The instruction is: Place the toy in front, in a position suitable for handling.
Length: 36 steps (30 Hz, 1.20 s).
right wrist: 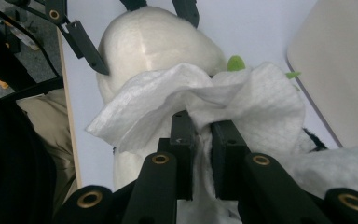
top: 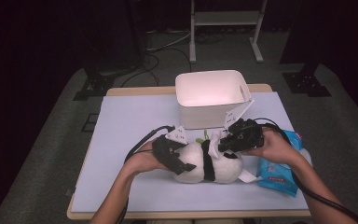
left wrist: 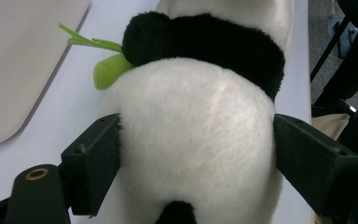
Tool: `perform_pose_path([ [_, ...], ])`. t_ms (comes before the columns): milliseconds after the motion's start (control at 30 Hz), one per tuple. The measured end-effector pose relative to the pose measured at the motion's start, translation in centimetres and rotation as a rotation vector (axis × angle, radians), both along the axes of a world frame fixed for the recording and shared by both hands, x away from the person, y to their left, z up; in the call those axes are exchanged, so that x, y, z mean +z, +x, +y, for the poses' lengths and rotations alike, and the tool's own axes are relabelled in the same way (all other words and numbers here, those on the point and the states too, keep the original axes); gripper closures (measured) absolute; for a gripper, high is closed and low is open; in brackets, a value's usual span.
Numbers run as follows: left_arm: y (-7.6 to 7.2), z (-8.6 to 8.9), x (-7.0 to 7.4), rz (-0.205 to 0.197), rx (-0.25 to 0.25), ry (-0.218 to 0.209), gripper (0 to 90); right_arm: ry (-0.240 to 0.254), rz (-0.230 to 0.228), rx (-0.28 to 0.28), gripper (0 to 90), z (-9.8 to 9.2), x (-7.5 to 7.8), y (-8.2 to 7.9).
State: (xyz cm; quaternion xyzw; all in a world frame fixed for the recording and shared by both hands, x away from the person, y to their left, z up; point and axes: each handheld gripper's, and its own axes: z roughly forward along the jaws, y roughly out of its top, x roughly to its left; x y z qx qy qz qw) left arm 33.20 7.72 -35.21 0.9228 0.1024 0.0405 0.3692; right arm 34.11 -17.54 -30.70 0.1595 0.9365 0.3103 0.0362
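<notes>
Left gripper (left wrist: 196, 154): jaws spread wide, one on each flank of the panda (left wrist: 200, 130), pads pressed into the white plush; it grips the toy's rounded body. In the high view this gripper (top: 179, 163) lies over the panda's left end, left hand (top: 144, 161) behind it.

Right gripper (right wrist: 204, 133): jaws nearly together, clamped on a wipe (right wrist: 205, 100). The wipe bunches up and fans out above the jaw tips, draped over the panda (right wrist: 154, 44). In the high view the right gripper (top: 226, 142) sits on top of the toy's right half, right hand (top: 272, 147) behind it, cable trailing off toward the lower right.

Panda (top: 209, 168): lies on its side on the mat (top: 130, 121), in the front half, roughly mid-width, long axis running left to right. White body with a black band (top: 208, 165) across the middle. A green sprig (left wrist: 100, 70) sticks out at the black paw, on the side facing the bin.

Bin (top: 212, 98): white, open-topped, stands at the mat's back edge near the centre, just behind the panda, apart from it.

Pack (top: 279, 172): blue wipe pack, lies near the mat's front-right corner, just right of the panda, under the right forearm.

Mat covers most of the tabletop (top: 140, 90); bare wood shows along the back and front edges
</notes>
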Motion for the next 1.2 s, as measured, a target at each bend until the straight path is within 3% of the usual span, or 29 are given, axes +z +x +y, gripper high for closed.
perform_pose_path([
  [167,-0.1,0.2,0.1,0.005,-0.005,-0.015,15.9,0.012,0.020,-0.010,79.7,-1.0,-0.3,0.0],
  [367,0.0,0.5,0.0,0.025,0.000,0.009,10.3,0.019,0.016,-0.019,79.8,-2.1,-0.6,-0.1],
  [833,0.3,0.9,-0.5,0.053,-0.021,-0.028,9.3,0.038,0.035,-0.041,80.2,-4.0,-1.0,-0.2],
  [1033,0.1,1.2,-0.5,0.048,0.004,-0.067,28.1,0.054,0.042,-0.051,80.3,-4.1,-1.2,-0.2],
  [1200,0.0,1.3,0.2,0.033,0.020,-0.075,34.4,0.052,0.026,-0.042,80.5,-3.5,-0.8,0.0],
])
